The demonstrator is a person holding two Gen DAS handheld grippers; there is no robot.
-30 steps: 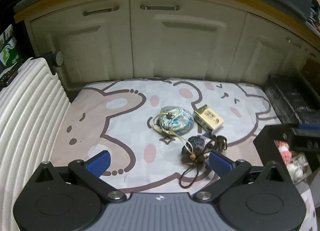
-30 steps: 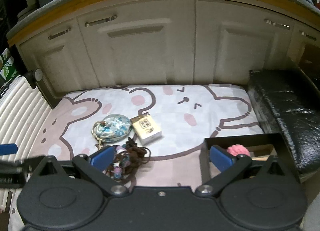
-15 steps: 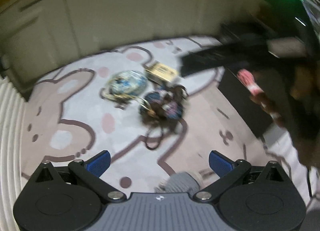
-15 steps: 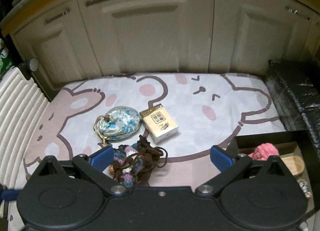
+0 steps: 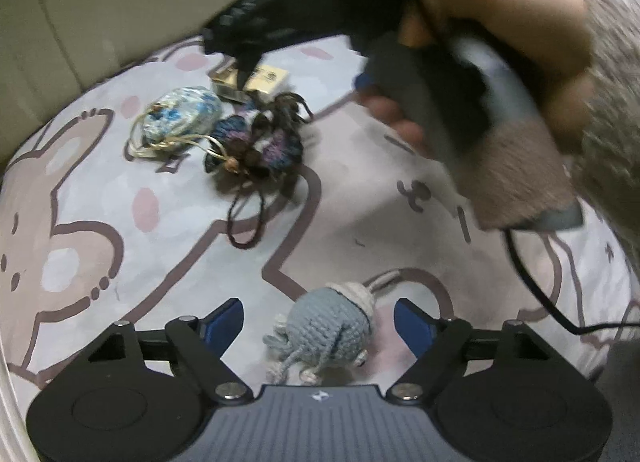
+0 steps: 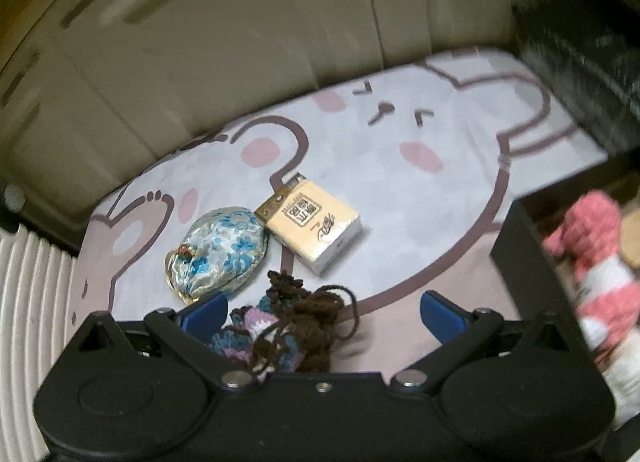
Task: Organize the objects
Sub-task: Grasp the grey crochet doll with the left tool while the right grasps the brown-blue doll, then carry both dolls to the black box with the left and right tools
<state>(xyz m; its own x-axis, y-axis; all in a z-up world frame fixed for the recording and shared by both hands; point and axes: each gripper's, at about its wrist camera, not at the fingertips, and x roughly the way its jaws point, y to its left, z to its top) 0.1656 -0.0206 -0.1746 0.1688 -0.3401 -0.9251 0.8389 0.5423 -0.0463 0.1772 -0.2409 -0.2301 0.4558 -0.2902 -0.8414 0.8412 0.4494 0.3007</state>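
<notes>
Left hand-held gripper [image 5: 319, 318] has just been narrowing — pads straddle the blue crochet octopus [image 5: 330, 328], not touching; right hand-held gripper [image 6: 322, 312] wide over the dark yarn pouch [image 6: 280, 328].

A pale lilac-grey mat [image 6: 400, 198] printed with brown-outlined cartoon bears and pink cheek spots covers the floor. On it lie a silvery satin drawstring pouch [image 6: 218, 252] patterned with blue flowers and edged in gold cord, a cream and gold paper packet [image 6: 314, 224] with dark lettering, and a dark brown crocheted pouch [image 6: 280, 332] with blue, lilac and white patches. A pale blue crocheted toy [image 5: 330, 328] wears a cream cap. A pink and white knitted toy [image 6: 596, 258] sits in a black box [image 6: 520, 258]. Both grippers have blue pads [image 5: 224, 320] on black frames. Cream cabinet doors [image 6: 240, 42] stand behind.
</notes>
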